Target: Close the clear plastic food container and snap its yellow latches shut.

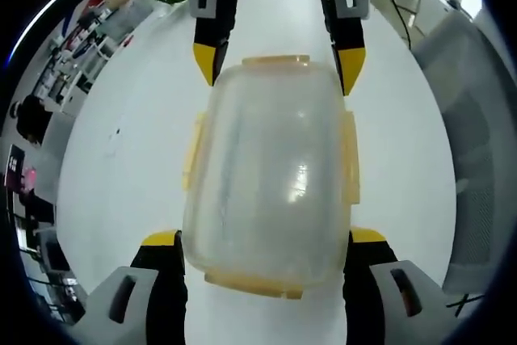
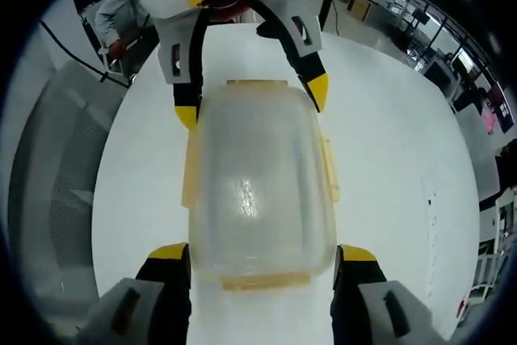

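- White bench [image 1: 121,167]: carries the one clear container at its middle, well apart from the clutter at the far edges.
- Clear plastic food container [image 1: 271,175]: one, lying between the two tools, lid apparently already seated on the body, presumably so the latches can be pressed next.
- Left tool [image 1: 262,268]: spread wide, yellow-tipped jaws flanking the container's near corners, gripping nothing; seems placed to steady that end.
- Right tool [image 2: 262,272]: likewise wide open, straddling the opposite end, holding nothing; faces the left tool across the container.
- Yellow latches [image 1: 349,159]: four counted, one per side; long-side flaps stand out from the walls, likely unsnapped; end ones cannot tell.
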`<state>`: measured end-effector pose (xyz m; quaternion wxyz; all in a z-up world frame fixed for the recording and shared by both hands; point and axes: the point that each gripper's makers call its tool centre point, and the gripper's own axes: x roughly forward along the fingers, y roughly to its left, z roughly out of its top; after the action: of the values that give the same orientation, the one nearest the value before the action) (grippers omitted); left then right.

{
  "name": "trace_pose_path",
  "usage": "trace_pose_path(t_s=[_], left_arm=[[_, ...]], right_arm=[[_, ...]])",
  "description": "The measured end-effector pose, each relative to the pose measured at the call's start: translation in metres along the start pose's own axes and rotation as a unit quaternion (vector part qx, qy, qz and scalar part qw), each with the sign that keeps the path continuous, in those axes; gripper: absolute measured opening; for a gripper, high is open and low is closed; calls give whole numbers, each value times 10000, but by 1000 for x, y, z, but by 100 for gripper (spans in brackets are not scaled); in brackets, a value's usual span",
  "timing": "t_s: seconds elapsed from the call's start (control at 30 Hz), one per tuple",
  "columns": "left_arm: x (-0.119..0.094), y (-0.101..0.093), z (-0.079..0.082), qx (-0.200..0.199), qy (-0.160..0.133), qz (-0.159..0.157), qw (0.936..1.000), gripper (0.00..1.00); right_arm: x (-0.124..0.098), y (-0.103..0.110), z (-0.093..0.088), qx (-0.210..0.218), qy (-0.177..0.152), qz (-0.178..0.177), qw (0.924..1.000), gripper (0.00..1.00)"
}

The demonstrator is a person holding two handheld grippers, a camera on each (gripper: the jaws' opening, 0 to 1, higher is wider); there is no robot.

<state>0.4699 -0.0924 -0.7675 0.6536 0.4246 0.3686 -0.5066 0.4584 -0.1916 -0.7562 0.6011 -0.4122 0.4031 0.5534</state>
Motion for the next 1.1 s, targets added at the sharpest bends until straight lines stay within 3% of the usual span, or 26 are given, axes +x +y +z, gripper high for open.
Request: trace_pose_path(t_s=[0.77, 1.1], left_arm=[[8, 38, 6, -28, -63, 20, 10000, 78], [9, 39, 7, -43, -94, 32, 9999, 78]], right_arm=[[1, -39, -2, -37, 23, -22, 10000, 71], [1, -41, -2, -53, 47, -54, 10000, 71]])
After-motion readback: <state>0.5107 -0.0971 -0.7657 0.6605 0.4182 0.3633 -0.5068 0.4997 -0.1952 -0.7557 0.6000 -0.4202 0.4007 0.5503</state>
